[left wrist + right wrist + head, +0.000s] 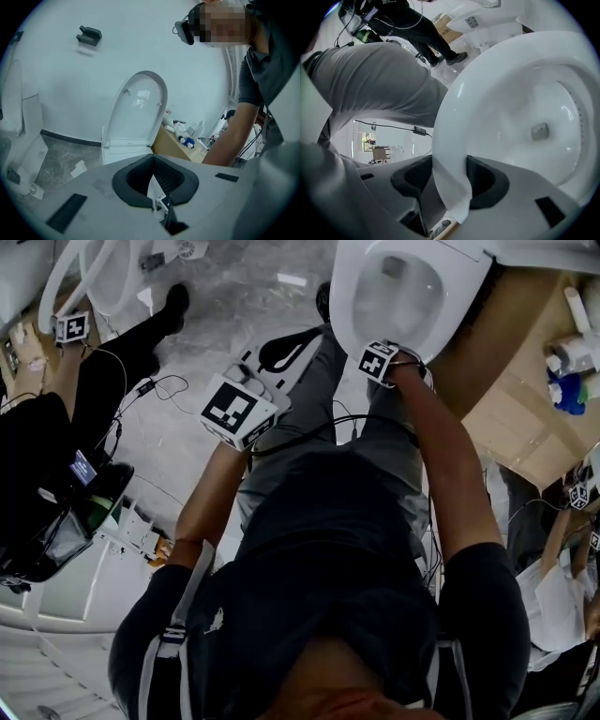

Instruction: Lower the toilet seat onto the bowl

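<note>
At the front edge of the toilet, your right gripper point(449, 174) has its jaws closed on the toilet seat point(457, 122). The white rim fills the gap between the two dark pads point(410, 176), with one pad on either side of it. Past the seat, that gripper's view looks into the white bowl point(534, 117), where a small square fitting sits low on the inner wall. From the head view, the seat lies low over the bowl, and your right arm reaches straight forward to its near edge. I cannot tell whether the seat is touching the bowl's rim all the way round.

Your left gripper point(157, 194) is held off to the left of the toilet, apart from it, over the grey floor point(187, 456). Its jaws are drawn in narrow, with nothing between them. That gripper's view shows the lid point(138, 112) standing upright against the pale wall point(117, 51).

To the right of the toilet there is a tan board point(516, 418) with a blue object point(567, 395) on it. Another person in black point(56, 427) stands at a second toilet point(103, 273) on the left, and cables point(159, 385) trail across the floor between you.
</note>
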{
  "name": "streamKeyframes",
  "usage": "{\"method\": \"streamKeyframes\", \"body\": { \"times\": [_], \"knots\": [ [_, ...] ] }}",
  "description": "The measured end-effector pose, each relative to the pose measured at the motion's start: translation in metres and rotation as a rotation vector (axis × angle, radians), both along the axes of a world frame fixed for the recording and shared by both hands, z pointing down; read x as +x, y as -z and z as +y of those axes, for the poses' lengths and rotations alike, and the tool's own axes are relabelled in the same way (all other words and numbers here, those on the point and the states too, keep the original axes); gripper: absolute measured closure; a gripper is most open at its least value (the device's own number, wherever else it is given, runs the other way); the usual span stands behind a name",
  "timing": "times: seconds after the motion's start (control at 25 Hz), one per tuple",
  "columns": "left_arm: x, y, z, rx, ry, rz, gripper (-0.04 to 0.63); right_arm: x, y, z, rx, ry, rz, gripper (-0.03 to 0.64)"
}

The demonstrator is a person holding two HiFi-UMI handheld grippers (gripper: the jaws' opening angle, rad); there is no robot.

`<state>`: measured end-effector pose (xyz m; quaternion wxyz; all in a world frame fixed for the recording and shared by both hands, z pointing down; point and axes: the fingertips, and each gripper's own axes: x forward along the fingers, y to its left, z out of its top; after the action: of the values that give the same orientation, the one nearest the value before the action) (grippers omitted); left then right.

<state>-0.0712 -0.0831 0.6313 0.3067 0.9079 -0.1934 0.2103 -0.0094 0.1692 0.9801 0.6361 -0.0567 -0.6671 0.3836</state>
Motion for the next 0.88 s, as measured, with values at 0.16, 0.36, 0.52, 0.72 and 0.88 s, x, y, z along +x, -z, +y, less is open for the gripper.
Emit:
{"method": "streamKeyframes", "body": {
  "times": [0.16,0.36,0.52,0.72,0.88],
  "knots": [
    [0.0,-0.006,-0.001,-0.015,0.001,0.0,0.591,-0.001,-0.004,0.0,-0.025,0.002,-0.001,0.377],
    [0.011,-0.012,-0.002,-0.03,-0.01,-0.003,0.591,0.002,-0.005,-0.004,-0.031,-0.021,0.002,0.376],
    [0.014,0.003,-0.003,-0.03,-0.031,0.009,0.591,0.002,0.011,-0.013,-0.035,-0.142,-0.04,0.295],
    [0.017,0.029,-0.013,0.009,-0.035,0.02,0.591,0.021,0.056,-0.024,-0.118,-0.36,-0.081,0.291],
    [0.026,0.063,-0.019,0.046,-0.029,0.039,0.591,0.041,0.101,-0.054,-0.014,-0.54,-0.119,0.306]
  ]
}}
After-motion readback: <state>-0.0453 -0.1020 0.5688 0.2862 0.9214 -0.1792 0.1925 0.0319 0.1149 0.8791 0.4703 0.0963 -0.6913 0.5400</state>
